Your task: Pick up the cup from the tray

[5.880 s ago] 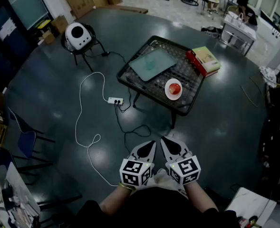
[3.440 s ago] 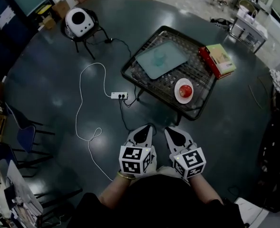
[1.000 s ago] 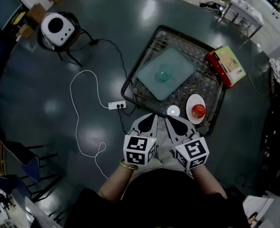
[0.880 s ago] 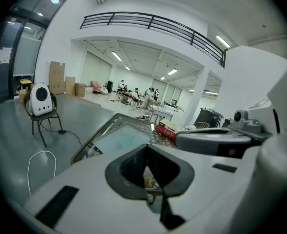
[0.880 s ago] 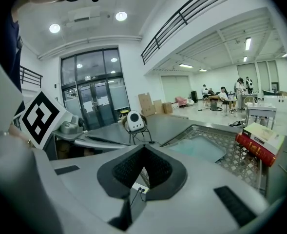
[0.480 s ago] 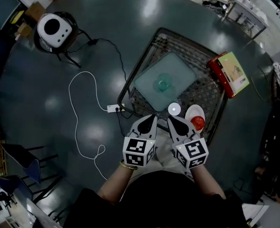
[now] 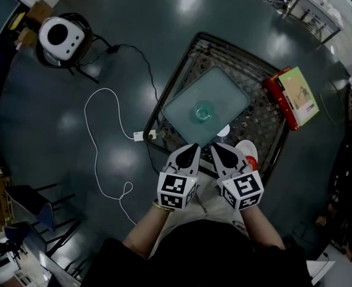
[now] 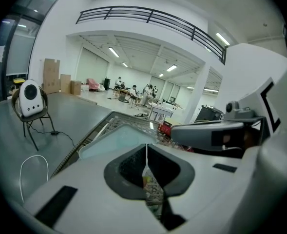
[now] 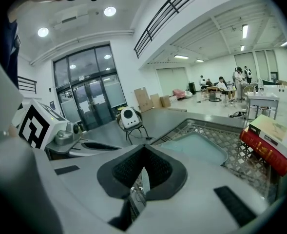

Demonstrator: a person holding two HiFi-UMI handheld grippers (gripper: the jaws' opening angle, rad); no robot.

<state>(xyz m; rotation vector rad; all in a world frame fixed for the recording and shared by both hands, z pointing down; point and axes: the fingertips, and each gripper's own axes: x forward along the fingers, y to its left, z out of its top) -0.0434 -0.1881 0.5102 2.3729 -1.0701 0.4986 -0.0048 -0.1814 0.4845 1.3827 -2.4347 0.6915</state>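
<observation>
Grippers: I am holding left gripper and right gripper closed, empty.
Progress: cup is sitting untouched at tray centre; approach, grasp, lift remaining.

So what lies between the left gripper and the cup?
Head view: only bare tray between the left gripper and the cup.
</observation>
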